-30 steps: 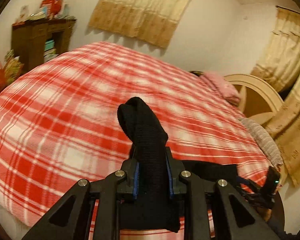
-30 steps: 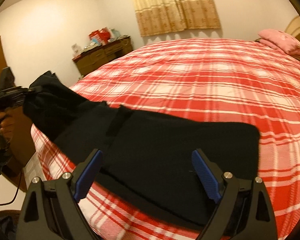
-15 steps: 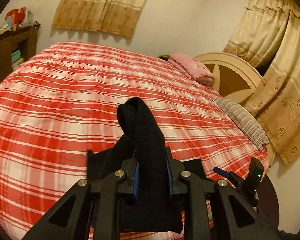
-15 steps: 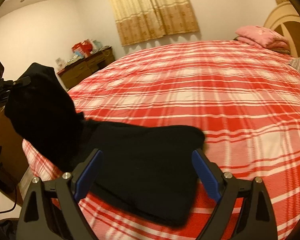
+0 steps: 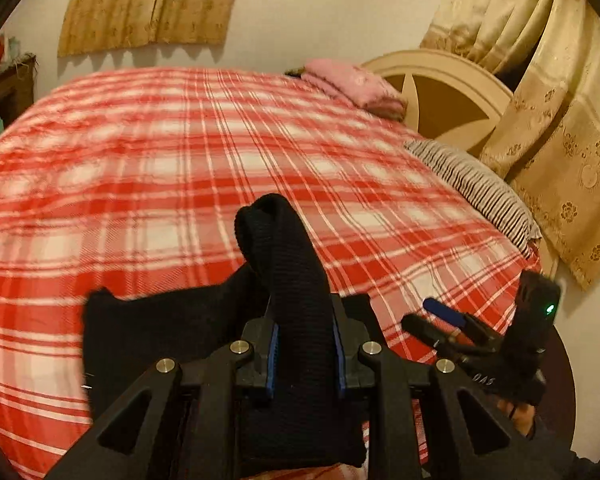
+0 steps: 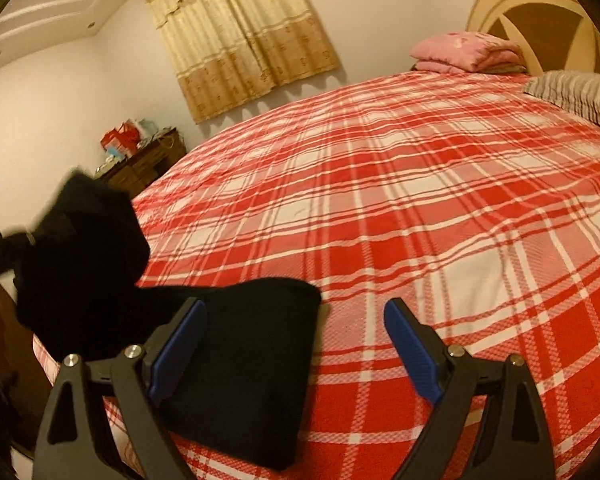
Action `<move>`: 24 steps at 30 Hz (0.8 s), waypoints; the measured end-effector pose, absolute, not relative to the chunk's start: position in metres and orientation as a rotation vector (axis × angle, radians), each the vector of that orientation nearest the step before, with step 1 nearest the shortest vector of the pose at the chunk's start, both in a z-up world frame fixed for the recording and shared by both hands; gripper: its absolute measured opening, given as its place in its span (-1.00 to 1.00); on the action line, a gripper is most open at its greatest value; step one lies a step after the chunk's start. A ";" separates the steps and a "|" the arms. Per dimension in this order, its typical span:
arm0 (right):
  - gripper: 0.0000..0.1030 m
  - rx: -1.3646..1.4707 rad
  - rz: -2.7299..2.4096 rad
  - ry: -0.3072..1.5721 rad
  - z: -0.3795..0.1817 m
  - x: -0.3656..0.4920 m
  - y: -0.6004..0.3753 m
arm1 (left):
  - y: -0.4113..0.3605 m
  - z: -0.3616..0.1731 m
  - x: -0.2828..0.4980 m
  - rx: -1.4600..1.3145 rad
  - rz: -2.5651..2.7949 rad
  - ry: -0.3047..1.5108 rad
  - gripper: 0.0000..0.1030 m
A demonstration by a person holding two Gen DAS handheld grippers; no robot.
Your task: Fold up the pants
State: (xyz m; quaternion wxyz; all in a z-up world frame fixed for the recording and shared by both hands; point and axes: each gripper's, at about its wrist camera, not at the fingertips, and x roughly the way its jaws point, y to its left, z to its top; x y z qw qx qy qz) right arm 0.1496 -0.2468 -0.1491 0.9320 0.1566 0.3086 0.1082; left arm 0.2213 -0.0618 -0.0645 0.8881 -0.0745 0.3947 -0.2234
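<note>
Pants (image 5: 292, 280) pinched in left gripper (image 5: 304, 356), lower part hidden behind it; right gripper (image 6: 296, 344) spread, empty.

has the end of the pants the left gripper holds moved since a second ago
Yes. In the right wrist view the held end of the black pants has swung rightward, in over the plaid bed.

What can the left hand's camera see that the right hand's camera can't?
Only the left wrist view shows the left gripper pinching a fold of the black pants, and the tall curtain beside the headboard. Only the right wrist view shows the right gripper with its jaws wide apart, holding nothing. Both show the pants, the red plaid bedspread, the pink blanket and the striped pillow.
</note>
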 end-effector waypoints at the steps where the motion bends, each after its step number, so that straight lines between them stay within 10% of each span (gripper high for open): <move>1: 0.81 0.330 0.217 0.631 -0.150 0.150 -0.250 | -0.068 -0.071 0.222 -0.149 -0.469 0.829 -0.58; 16: 0.81 0.477 0.157 0.642 -0.158 0.153 -0.282 | -0.133 -0.106 0.191 0.016 -0.523 0.799 -0.33; 20: 0.81 0.504 0.164 0.637 -0.154 0.150 -0.286 | -0.105 -0.097 0.177 0.020 -0.454 0.725 0.20; 24: 0.81 0.543 0.264 0.645 -0.148 0.151 -0.279 | -0.051 -0.092 0.169 -0.039 -0.344 0.660 0.25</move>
